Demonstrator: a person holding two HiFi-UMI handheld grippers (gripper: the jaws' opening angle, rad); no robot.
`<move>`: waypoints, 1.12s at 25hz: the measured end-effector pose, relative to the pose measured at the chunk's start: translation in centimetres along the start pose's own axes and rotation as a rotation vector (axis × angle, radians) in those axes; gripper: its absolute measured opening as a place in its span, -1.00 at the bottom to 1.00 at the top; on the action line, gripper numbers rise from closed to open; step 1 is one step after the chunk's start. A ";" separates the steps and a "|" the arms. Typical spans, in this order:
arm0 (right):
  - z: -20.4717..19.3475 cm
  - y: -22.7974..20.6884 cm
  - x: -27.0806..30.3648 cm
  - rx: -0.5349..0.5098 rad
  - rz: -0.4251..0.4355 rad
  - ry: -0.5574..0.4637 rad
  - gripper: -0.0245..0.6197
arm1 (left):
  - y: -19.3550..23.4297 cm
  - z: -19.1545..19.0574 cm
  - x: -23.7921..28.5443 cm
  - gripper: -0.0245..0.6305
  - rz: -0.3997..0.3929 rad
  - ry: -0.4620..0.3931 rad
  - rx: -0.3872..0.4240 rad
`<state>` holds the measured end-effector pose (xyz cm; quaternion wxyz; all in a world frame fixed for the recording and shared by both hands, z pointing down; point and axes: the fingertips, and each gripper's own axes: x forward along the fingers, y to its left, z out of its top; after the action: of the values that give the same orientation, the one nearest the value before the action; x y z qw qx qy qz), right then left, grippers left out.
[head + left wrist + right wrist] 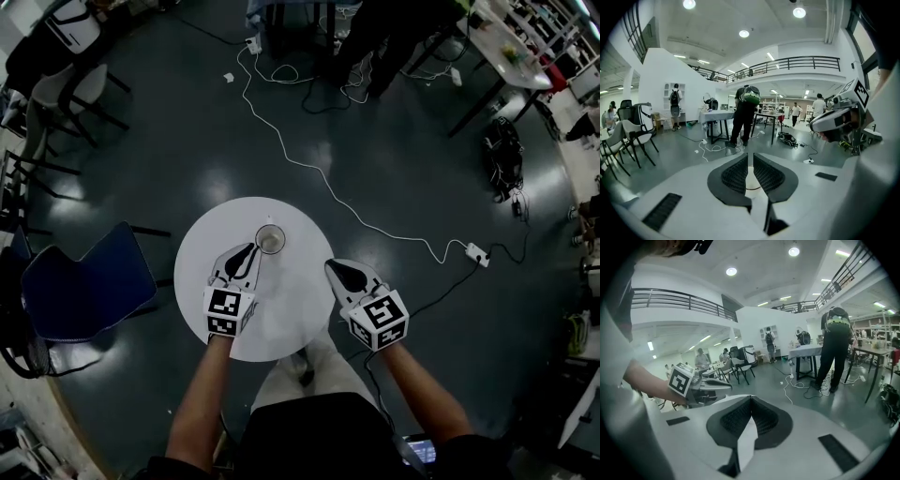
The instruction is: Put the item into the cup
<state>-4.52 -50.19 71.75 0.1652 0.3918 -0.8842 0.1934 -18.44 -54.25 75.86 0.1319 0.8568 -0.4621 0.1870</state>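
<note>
A clear cup (270, 239) stands on the far part of the round white table (291, 323); I cannot tell what lies in it. My left gripper (249, 251) hovers just left of and nearer than the cup. Its jaws are close together with a narrow slit and nothing between them (750, 157). Through the slit a bit of the cup's rim (753, 187) shows. My right gripper (331, 266) hangs over the table's right edge, shut and empty (751, 399). The right gripper view also shows the left gripper (701, 387) at the left.
A blue chair (89, 281) stands left of the table. A white cable (309, 169) runs across the dark floor to a power strip (476, 253). A person (744, 115) stands at a table beyond, with more chairs (66, 94) at the far left.
</note>
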 end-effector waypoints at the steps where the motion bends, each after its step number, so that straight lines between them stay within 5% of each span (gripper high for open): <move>1: 0.5 0.4 -0.3 -0.005 0.000 -0.006 -0.87 | -0.1 0.4 -0.7 -0.79 0.000 -0.006 0.005; 28: 13.4 14.7 -6.1 -0.156 0.022 -0.164 -0.87 | -4.1 12.2 -21.5 -0.87 -0.089 -0.232 -0.025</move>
<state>-13.62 -43.64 54.28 0.1202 0.3825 -0.9113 0.0934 -23.38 -40.96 55.23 0.0961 0.8906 -0.4382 0.0747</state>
